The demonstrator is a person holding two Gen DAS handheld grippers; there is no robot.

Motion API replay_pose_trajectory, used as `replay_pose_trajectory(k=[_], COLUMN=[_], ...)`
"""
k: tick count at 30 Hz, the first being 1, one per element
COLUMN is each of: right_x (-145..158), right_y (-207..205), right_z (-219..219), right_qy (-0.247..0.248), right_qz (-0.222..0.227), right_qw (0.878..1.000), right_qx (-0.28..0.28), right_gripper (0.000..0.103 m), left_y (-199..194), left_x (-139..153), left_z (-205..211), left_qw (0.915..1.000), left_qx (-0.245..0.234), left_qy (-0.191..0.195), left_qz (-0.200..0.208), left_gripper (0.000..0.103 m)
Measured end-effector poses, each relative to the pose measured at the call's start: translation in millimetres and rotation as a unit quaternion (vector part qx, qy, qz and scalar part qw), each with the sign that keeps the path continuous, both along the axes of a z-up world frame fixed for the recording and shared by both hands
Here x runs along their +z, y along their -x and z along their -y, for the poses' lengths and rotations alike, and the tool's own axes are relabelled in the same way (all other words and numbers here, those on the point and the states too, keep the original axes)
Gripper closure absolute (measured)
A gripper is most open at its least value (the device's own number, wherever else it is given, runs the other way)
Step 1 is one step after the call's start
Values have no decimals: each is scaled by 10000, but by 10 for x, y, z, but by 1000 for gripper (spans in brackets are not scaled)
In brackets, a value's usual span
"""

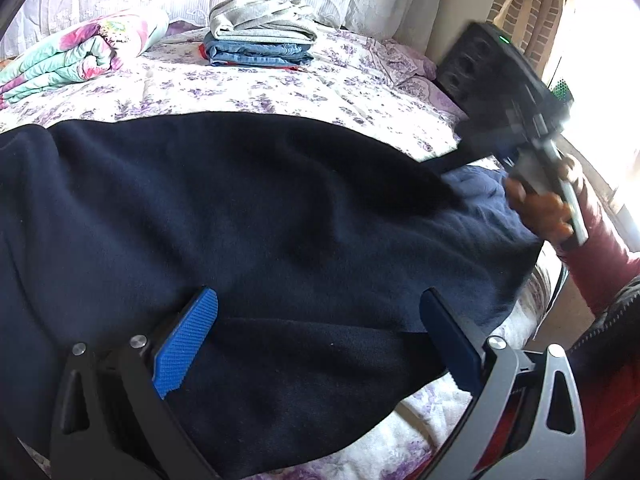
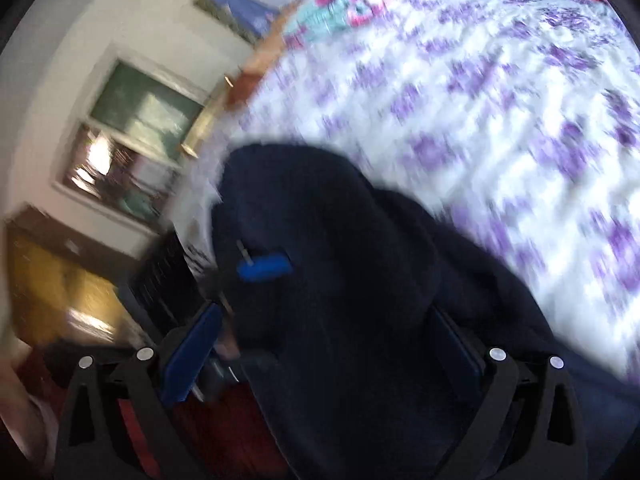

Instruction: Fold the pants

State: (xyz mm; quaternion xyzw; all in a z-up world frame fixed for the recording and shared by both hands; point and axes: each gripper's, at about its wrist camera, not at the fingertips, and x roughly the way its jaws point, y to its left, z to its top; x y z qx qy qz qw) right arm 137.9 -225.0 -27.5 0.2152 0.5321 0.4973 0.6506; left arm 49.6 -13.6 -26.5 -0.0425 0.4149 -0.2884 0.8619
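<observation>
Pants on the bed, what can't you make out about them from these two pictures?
- Left wrist view: the pants run off the left edge; the left gripper covers their near edge, so waistband and cuffs can't be told.
- Right wrist view: motion blur and dark fabric hide folds and seams.
- The stack at the back is too small to count.

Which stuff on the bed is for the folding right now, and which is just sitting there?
For the job:
dark navy pants
left gripper, jaws open over the pants
right gripper, jaws open, pants between them

Just lying about:
stack of folded clothes
flowery rolled blanket
purple-flowered bedspread
</observation>
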Motion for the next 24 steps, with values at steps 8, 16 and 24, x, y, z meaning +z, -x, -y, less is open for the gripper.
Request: replay_pose_trajectory(k=[8,16,24], right_x=[-92,-276,-215], right_y=[-247,-568,-378], right_z=[63,-367,-217], right_qy=[-564,-349,-579], right_qz=[-812,-1283,-1359], right_qw=[9949,9903,9876], right_qx=[198,413,533], right_gripper=[3,3,3], left_y=[3,-4,2], left_x=[-8,-5,-5], left_z=[-16,-24,-13], left_qw=[10000,10000,10000], left_qx=[-10,-1,-17], left_qy=[39,41,30], left_qz=[6,-25,-15], left_gripper=[4,4,4])
